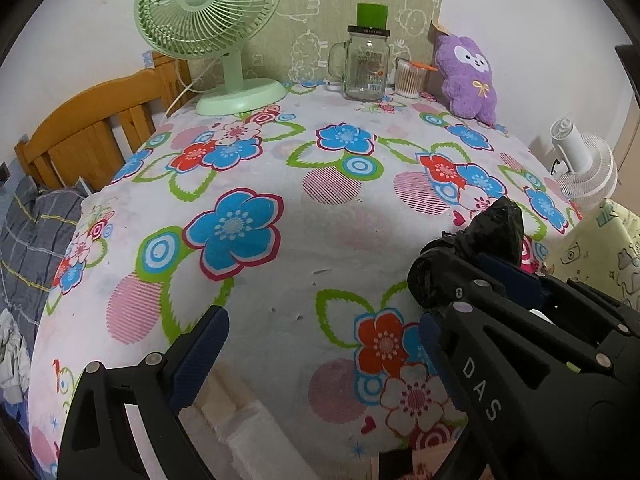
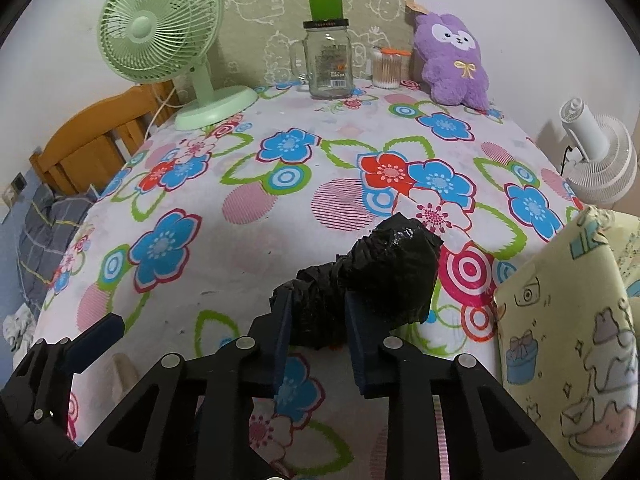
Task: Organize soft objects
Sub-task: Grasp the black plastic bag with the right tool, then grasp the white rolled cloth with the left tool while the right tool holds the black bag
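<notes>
The right tongs [image 2: 316, 340] are closed narrowly on a crumpled black plastic bag [image 2: 384, 276], pads pressing its near end while the bulk rests on the flower-print cloth [image 2: 248, 264] of the counter. The left tongs [image 1: 320, 344] stand wide and empty. A purple plush toy [image 2: 452, 60] sits at the back, seemingly propped upright, beside a glass jar [image 2: 326, 60] and green fan [image 2: 160, 44]

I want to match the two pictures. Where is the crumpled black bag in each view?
Left wrist view: the black bag is at lower right, pinched by the right gripper.
Right wrist view: it is low and centre, between the fingers.
Shared landmark: the purple plush toy at the back right.
</notes>
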The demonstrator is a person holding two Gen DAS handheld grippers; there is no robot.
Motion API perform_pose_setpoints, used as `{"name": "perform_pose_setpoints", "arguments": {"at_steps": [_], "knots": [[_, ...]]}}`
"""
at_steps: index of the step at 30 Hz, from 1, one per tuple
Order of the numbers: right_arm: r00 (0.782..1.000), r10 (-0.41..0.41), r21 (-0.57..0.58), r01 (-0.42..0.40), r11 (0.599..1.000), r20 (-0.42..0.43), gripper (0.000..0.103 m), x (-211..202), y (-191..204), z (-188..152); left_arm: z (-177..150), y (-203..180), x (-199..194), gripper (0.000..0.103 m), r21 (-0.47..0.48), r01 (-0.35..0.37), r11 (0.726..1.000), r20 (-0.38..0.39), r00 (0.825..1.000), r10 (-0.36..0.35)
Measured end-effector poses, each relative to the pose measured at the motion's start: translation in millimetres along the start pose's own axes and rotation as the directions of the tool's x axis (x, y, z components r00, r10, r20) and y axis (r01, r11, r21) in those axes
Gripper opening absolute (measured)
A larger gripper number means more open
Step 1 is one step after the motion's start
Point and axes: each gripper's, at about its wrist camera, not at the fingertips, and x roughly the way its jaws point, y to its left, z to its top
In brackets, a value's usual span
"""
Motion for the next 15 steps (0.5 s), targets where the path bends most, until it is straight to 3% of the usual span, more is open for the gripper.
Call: {"name": "perform_pose_setpoints", "arguments": {"at_steps": [15], "knots": [[0.999,0.036,-0.037,-0.035,0.999,0.035,0.024,-34.9,13.9,-24.4,-26.9,13.6,-27.5,0.096,-0.072,-0.026,0.997,0.023,0.999,0.028]]}}
